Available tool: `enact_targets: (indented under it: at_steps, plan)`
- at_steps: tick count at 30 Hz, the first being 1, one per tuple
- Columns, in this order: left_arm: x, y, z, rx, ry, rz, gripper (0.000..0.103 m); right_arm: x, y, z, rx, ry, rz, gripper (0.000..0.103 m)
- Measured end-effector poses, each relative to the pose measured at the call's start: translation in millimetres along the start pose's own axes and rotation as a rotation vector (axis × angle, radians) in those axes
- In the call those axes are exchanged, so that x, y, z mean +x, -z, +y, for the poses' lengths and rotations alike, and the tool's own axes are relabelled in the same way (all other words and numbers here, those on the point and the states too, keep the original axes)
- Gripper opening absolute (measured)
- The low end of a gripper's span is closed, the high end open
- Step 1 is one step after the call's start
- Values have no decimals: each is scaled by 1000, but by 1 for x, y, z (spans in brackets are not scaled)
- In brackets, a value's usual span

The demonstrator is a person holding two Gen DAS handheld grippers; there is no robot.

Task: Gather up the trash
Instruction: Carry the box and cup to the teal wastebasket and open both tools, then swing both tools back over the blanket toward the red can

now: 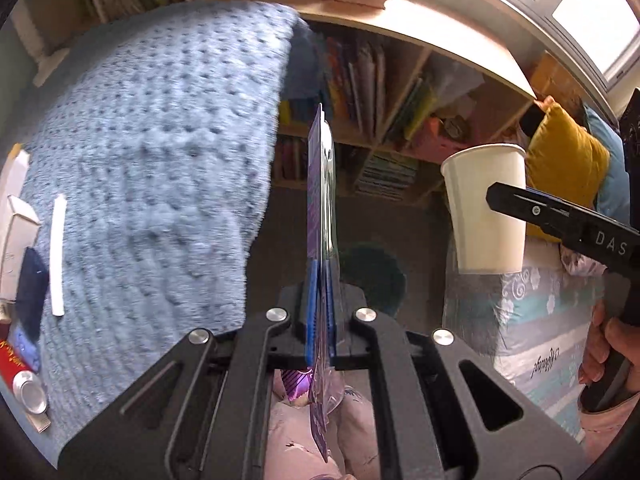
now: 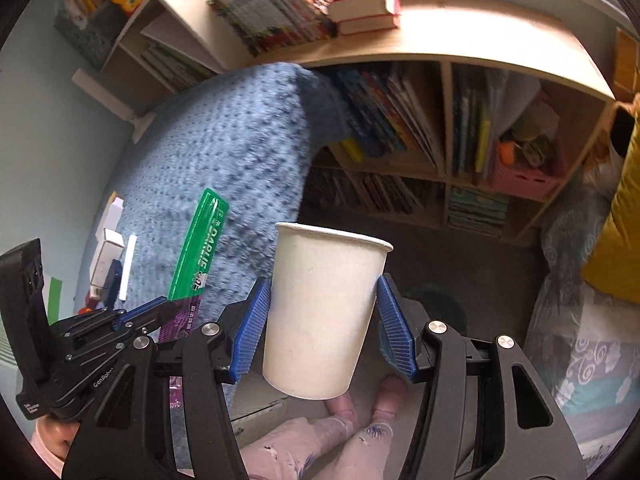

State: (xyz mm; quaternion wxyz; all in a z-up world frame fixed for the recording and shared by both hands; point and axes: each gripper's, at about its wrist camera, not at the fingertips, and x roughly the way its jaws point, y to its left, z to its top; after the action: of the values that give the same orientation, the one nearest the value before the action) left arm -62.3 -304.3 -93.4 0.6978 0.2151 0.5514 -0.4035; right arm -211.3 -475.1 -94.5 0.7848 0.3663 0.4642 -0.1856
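White paper cup [image 2: 324, 316] clamped upright between blue pads [image 2: 250, 334] at centre frame; left gripper [image 2: 150, 310] lower left pinches a green, possibly toothpaste, package [image 2: 198, 246]

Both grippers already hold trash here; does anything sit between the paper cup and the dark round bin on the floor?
Nothing visible does. The paper cup, clamped in the right gripper, hangs over open floor, with the dark round bin just beyond it. The left gripper pinches a flat package off to one side.

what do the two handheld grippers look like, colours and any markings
Both are matte black plastic frames with silver round bolts and ribbed blue pads. The left gripper carries small white lettering on its body; the right gripper has white letters on its side in the left wrist view. A pink sleeve shows at the left hand.
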Motion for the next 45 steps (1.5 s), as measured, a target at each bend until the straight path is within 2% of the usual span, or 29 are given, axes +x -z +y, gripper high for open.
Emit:
enact_targets:
  at_steps: [4,10,16,21,23,25,26,27,29,32,36,38,42,45]
  plan:
    - [53,1,-34,56,67,92,3,29,20,-47,109,15,47,56]
    - [134,10,-67,117,108,217,3,79,53,-110,249,9,101,56]
    - [219,27,-84,143,105,330,3,133,84,-160,366,-1,140,56]
    - [265,39,-95,182,101,382,3,171,103,-187,423,-6,162,57]
    - [281,41,-97,189,96,401,3,182,108,-195,443,-8,169,61]
    - [297,44,-97,182,85,424,11,193,112,-203,456,-3,182,63]
    - [304,45,-97,183,73,432,33,197,114,-206,460,-3,185,70]
    - [310,47,-97,193,63,432,45,199,116,-209,462,2,184,71]
    - [317,48,-99,226,19,421,44,203,118,-215,467,4,191,70]
    - [321,49,-95,224,22,432,45,200,122,-224,480,4,179,71]
    - [312,49,-92,240,-4,403,57,193,123,-231,473,11,174,71]
    - [307,48,-90,243,-9,400,57,188,121,-232,466,16,172,71]
    - [284,44,-92,266,-25,368,58,165,114,-226,446,-2,134,74]
    - [251,40,-92,270,-21,331,64,138,105,-213,395,-11,102,78]
